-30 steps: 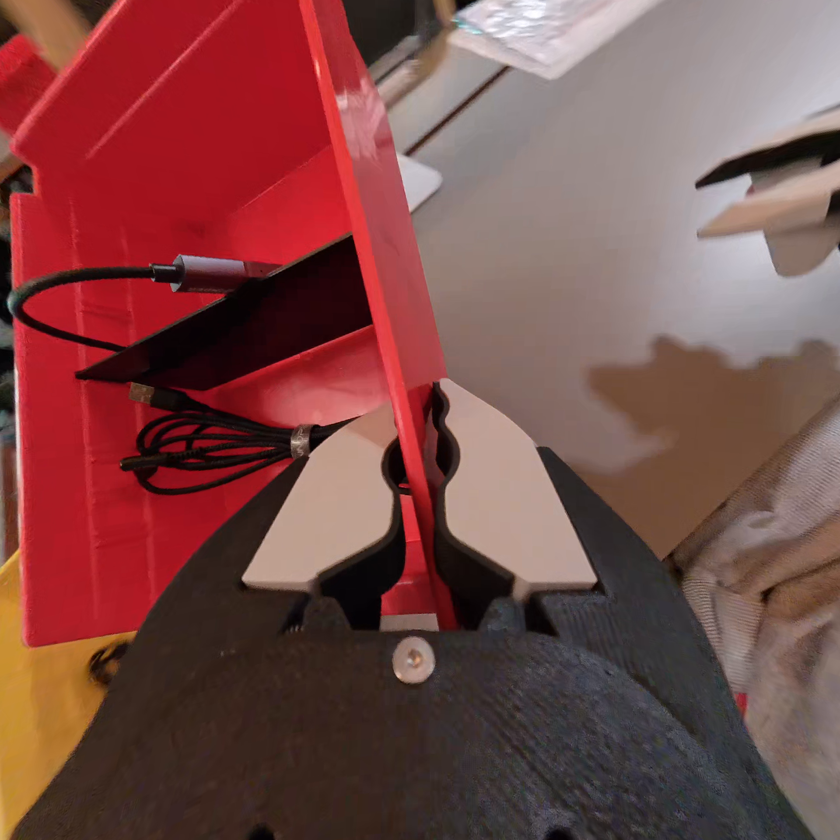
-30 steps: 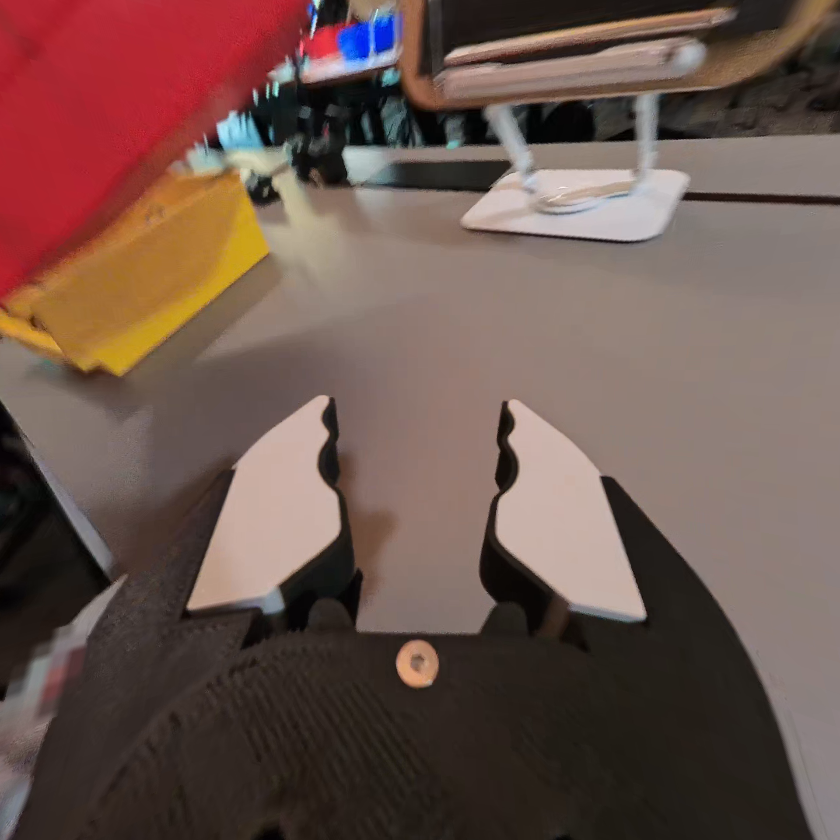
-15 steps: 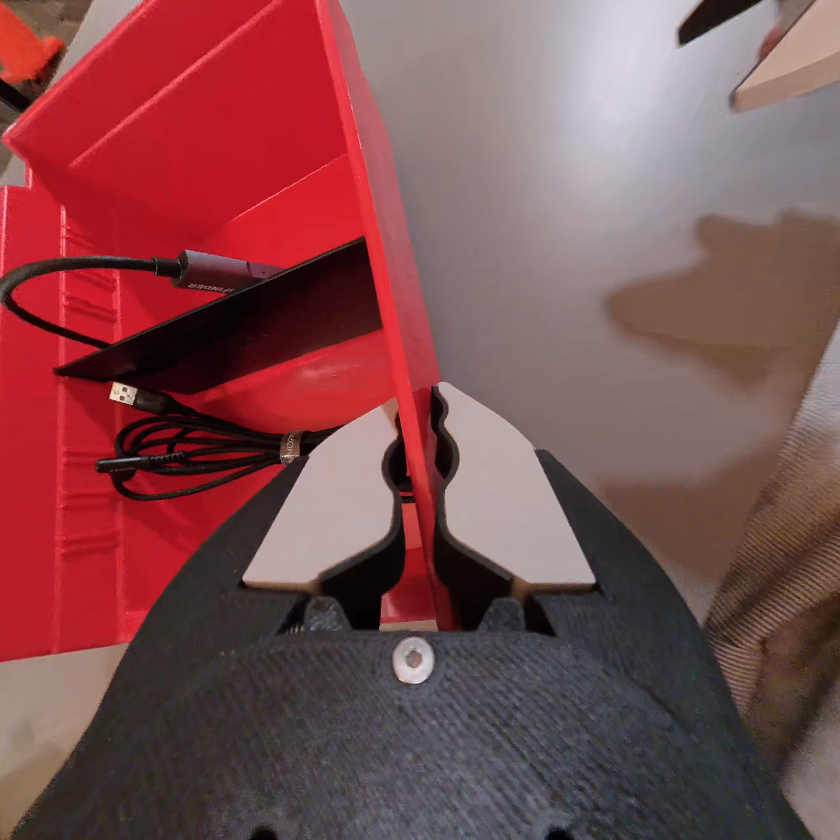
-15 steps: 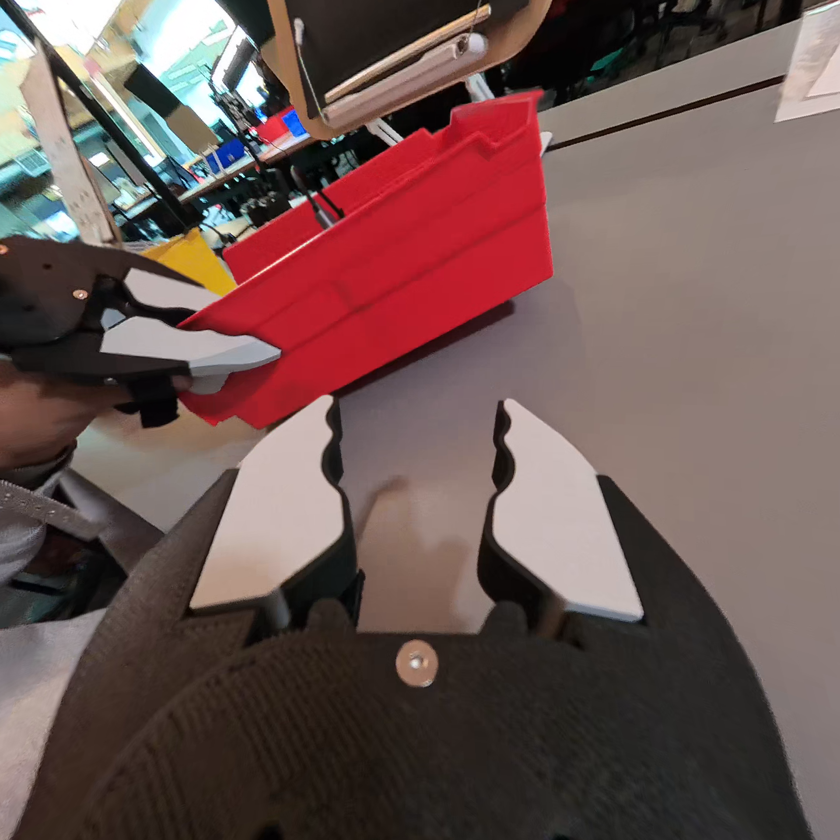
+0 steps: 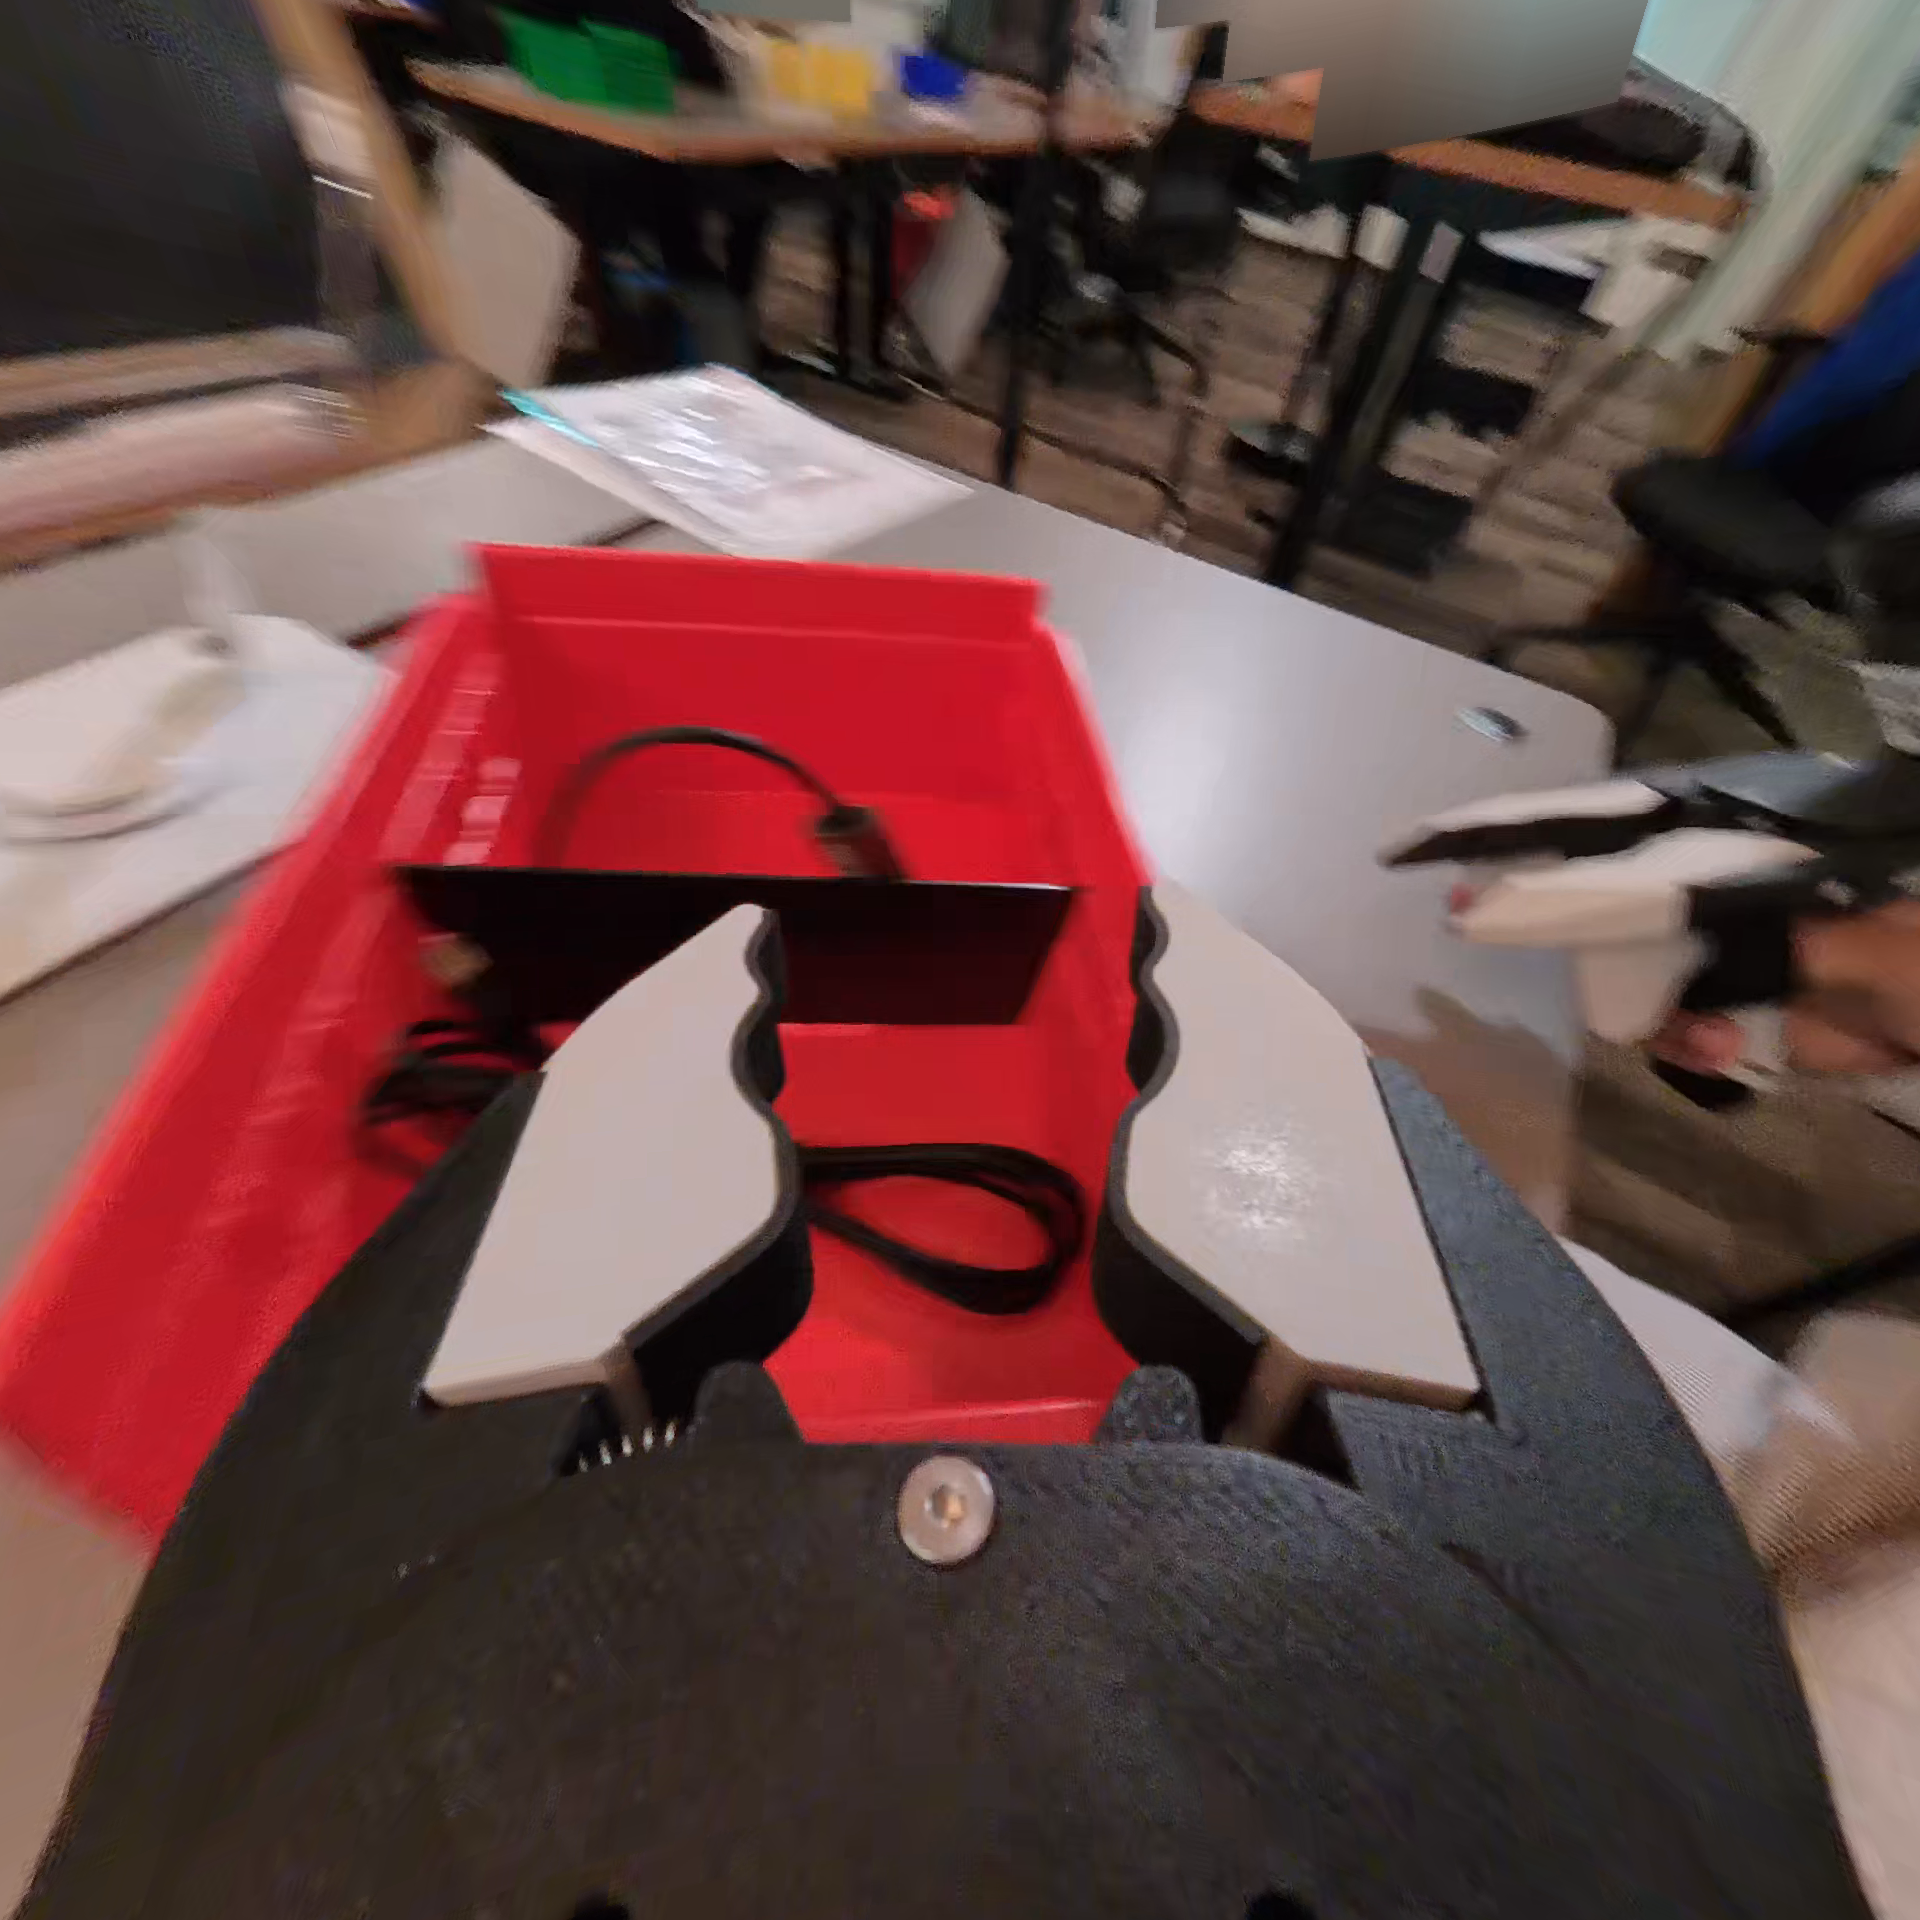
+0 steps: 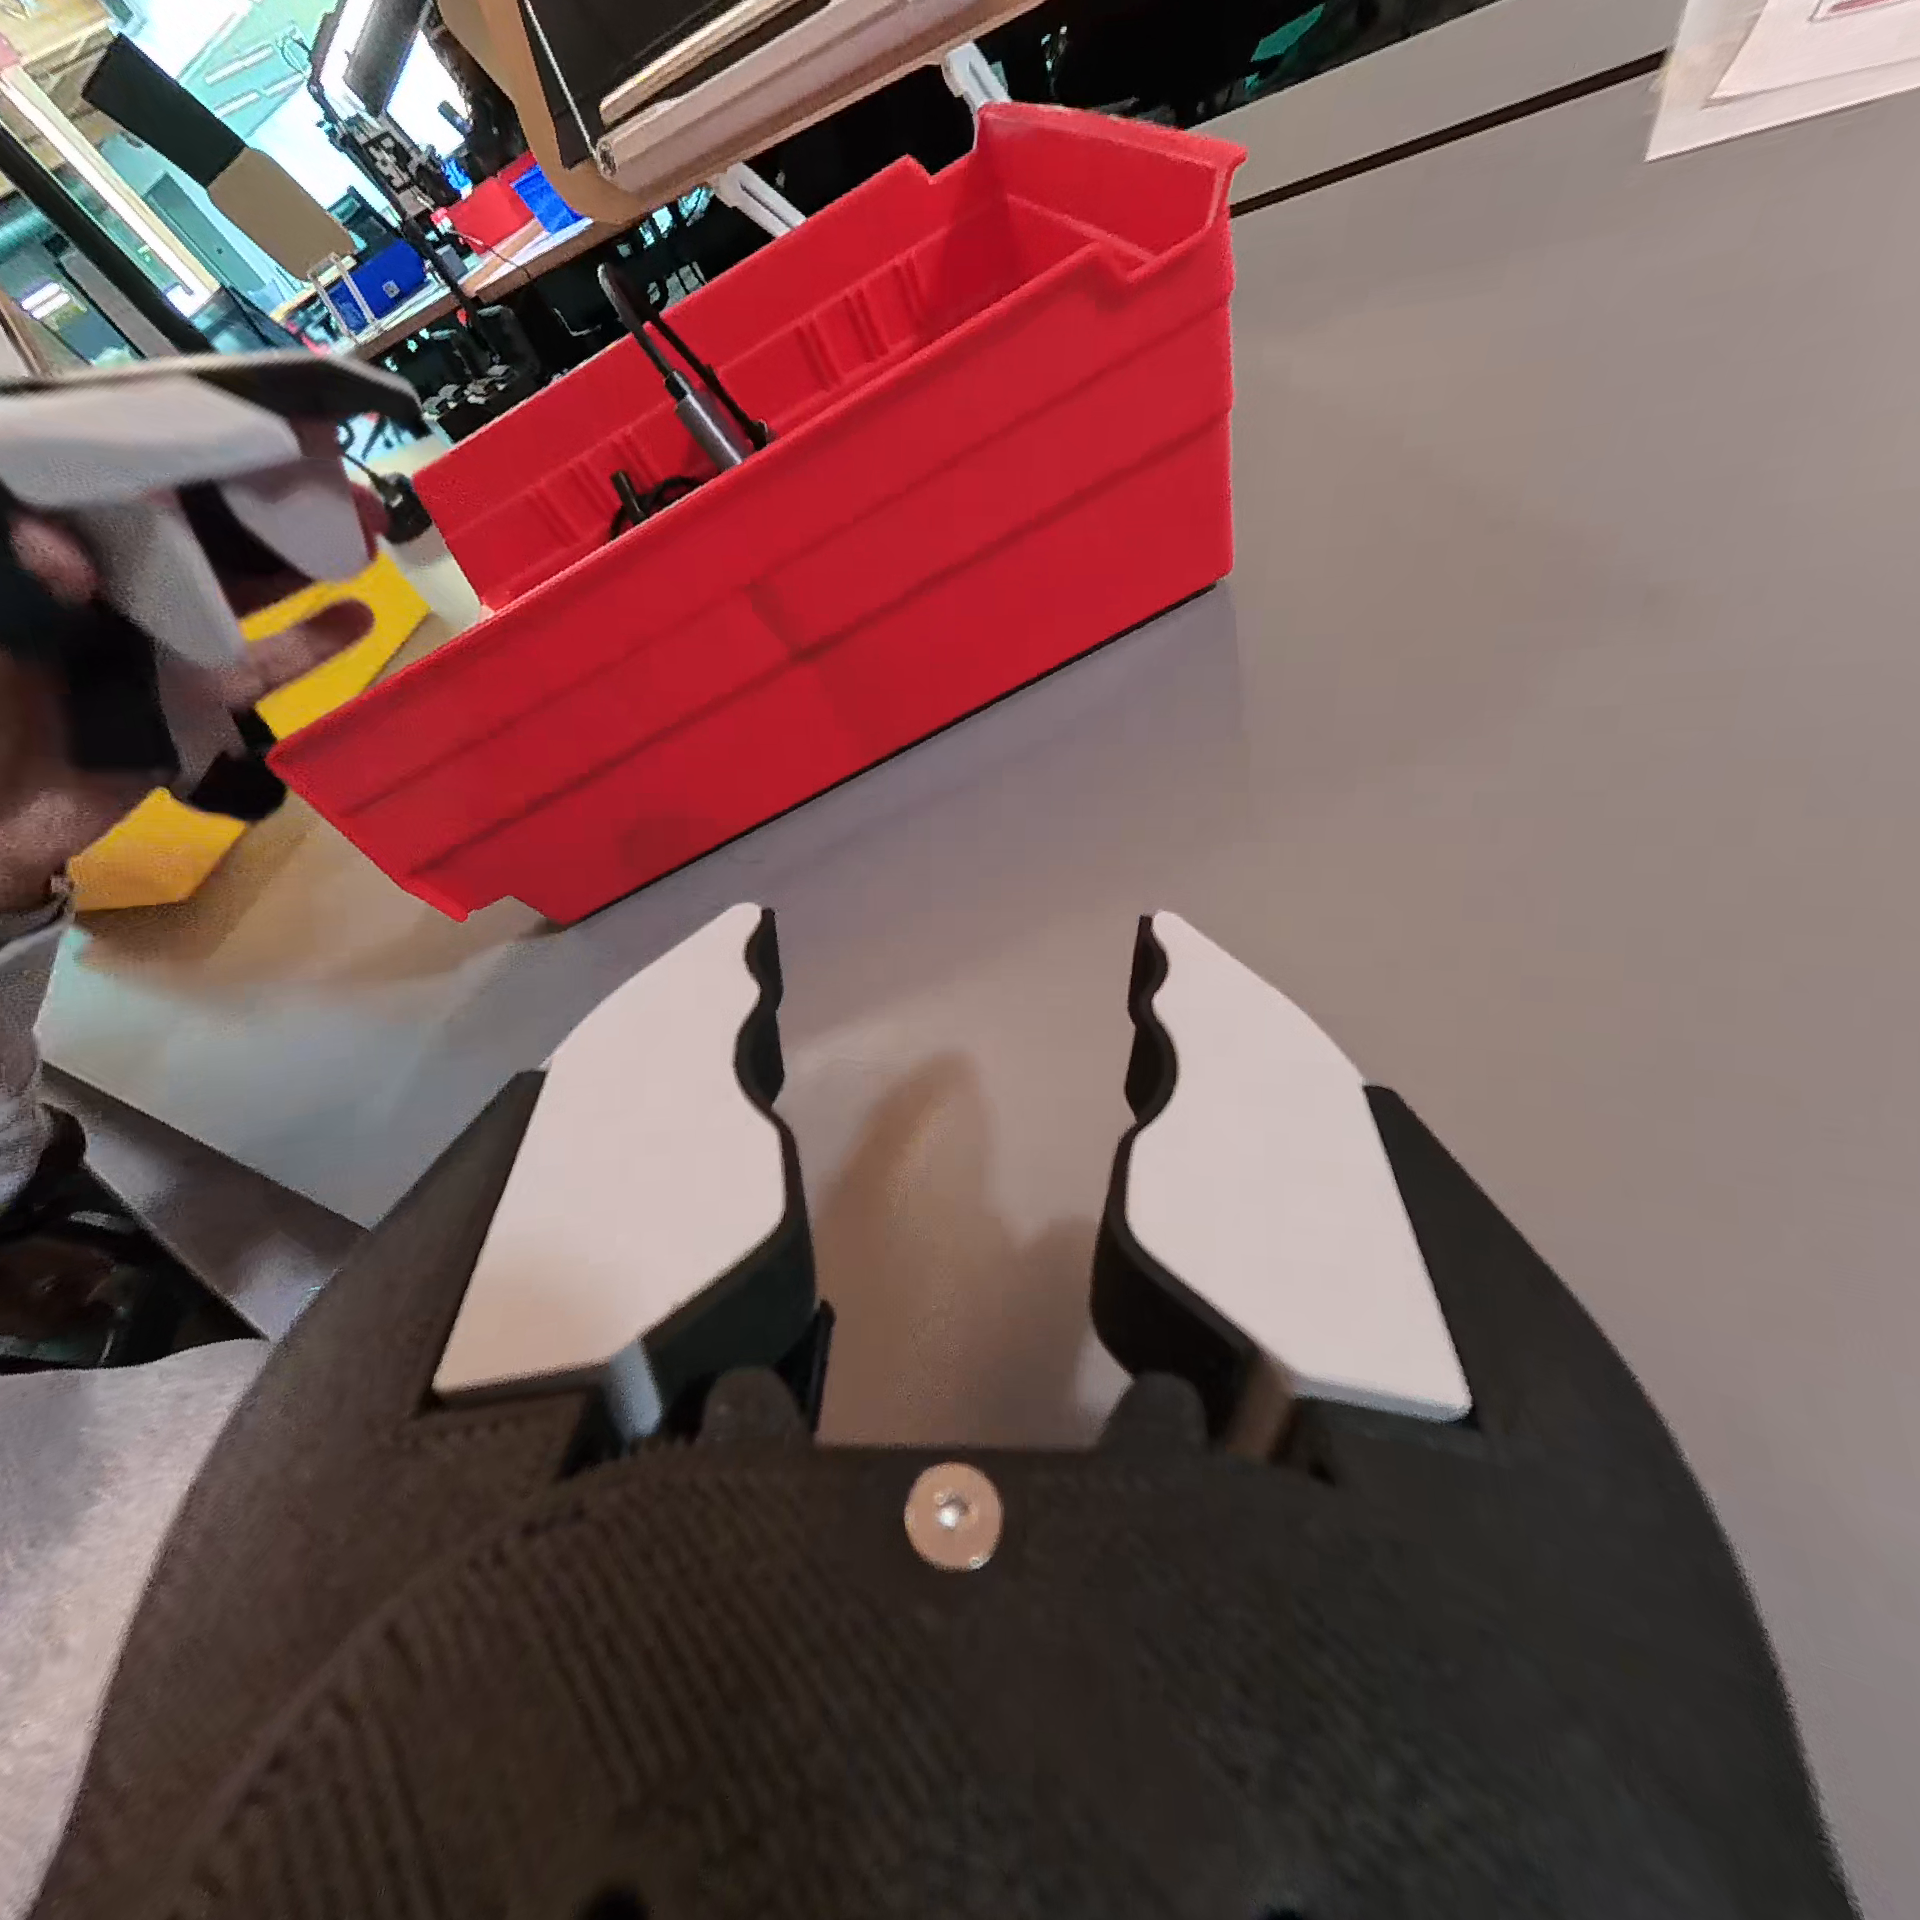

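Observation:
A red plastic bin rests on the grey table. It also shows in the right wrist view. A black divider crosses its inside. A coiled black cable lies in the near compartment, and a cable with a grey plug arches over the divider. My left gripper is open and empty, just above the bin's near end. My right gripper is open and empty over bare table, to the right of the bin. Each gripper shows blurred in the other's view: right, left.
A yellow bin sits behind the red bin's left end. A white monitor stand base and a clear plastic sleeve lie at the back. A paper sheet lies far right. The table's rounded corner faces a black chair.
My left gripper let go of the red bin's side wall and opened. The bin, tilted before, now lies flat on the table. My right gripper stayed open.

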